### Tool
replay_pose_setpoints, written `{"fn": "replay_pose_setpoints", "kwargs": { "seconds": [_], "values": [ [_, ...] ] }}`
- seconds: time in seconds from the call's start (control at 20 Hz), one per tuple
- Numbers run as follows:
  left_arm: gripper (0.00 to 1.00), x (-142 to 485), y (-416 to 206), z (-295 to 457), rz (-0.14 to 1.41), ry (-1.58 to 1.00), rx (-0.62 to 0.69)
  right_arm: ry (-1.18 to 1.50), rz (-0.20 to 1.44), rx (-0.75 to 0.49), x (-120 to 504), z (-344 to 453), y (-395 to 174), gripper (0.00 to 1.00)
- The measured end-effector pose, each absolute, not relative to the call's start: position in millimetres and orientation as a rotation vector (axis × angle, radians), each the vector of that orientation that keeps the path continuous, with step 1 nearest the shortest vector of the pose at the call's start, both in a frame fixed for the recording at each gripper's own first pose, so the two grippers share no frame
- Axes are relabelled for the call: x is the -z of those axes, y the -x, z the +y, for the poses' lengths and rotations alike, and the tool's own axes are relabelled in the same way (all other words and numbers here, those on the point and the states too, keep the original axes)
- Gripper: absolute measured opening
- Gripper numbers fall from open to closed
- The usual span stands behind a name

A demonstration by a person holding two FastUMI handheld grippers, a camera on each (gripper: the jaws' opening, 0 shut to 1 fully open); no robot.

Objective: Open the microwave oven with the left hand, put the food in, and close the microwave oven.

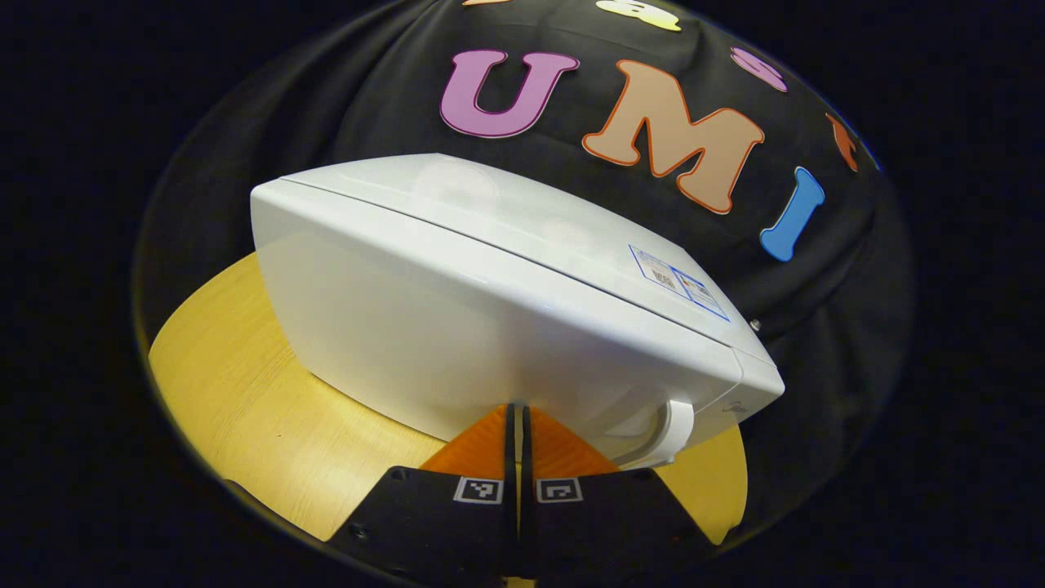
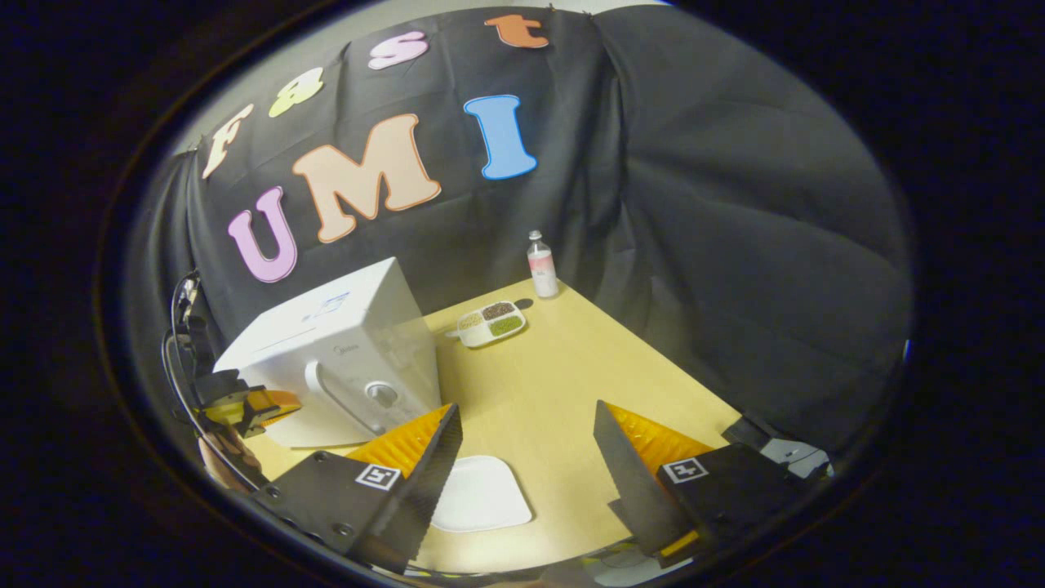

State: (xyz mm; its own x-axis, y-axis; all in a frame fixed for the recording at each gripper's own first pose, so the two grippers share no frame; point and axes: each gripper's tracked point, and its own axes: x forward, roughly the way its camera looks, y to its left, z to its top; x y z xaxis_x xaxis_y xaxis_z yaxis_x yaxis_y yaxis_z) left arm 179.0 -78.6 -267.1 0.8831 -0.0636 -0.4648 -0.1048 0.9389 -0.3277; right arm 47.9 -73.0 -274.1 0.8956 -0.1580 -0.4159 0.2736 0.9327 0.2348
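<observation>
White and glossy, the microwave oven (image 1: pixel 490 302) sits on the pale wooden table (image 1: pixel 245 408) in the left gripper view, seen from its side with a small label on its top panel. Its door is closed and the curved handle (image 1: pixel 673 429) shows at the lower right corner of the body. The left gripper (image 1: pixel 516 425) points at the oven's side wall, its fingers pressed together with nothing between them, tips just beside the white surface; whether they touch it I cannot tell.

Seen from the right gripper view, the same oven stands at the left of the table, door shut, handle and a round knob (image 2: pixel 381 394) facing the camera. The left gripper shows small at the far left edge, beside the oven. The right gripper (image 2: pixel 526 441) hangs over the table with its fingers wide apart and empty. Below them lies a white square plate (image 2: pixel 482 494). Farther back, a divided dish of food (image 2: pixel 491 322) rests near a small bottle (image 2: pixel 542 265) standing upright by the cloth wall.
</observation>
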Motion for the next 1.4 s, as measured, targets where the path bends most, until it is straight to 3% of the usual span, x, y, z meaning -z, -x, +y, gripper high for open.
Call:
{"fn": "replay_pose_setpoints", "kwargs": {
  "seconds": [0.35,0.45,0.5,0.55,0.6,0.7,0.8,1.15,1.2,1.4],
  "values": [
    [0.02,218,-137,-76,0.360,0.166,0.063,-0.220,0.395,0.127,263,-51,-44,1.00],
    [0.16,206,-116,-70,0.335,0.108,0.064,-0.195,0.390,0.065,254,-34,-46,1.00],
    [0.35,202,-107,-66,0.323,0.087,0.059,-0.193,0.391,0.033,250,-24,-47,1.00],
    [0.46,200,-98,-65,0.320,0.082,0.065,-0.192,0.386,0.000,246,-15,-48,1.00],
    [0.70,199,-88,-65,0.318,0.082,0.068,-0.185,0.378,-0.027,240,-7,-49,1.00],
    [0.88,198,-71,-58,0.314,0.080,0.063,-0.156,0.362,-0.069,230,4,-50,1.00],
    [1.00,194,-58,-50,0.312,0.081,0.039,-0.136,0.335,-0.101,216,14,-49,1.00],
    [0.97,122,-41,-15,0.159,0.046,-0.043,-0.120,0.190,-0.167,144,20,-53,1.00],
    [0.96,112,-41,-14,0.140,0.045,-0.037,-0.113,0.168,-0.171,134,20,-55,0.92],
    [0.97,94,-44,-16,0.115,0.107,-0.029,-0.103,0.126,-0.180,117,12,-57,0.91]
  ]
}}
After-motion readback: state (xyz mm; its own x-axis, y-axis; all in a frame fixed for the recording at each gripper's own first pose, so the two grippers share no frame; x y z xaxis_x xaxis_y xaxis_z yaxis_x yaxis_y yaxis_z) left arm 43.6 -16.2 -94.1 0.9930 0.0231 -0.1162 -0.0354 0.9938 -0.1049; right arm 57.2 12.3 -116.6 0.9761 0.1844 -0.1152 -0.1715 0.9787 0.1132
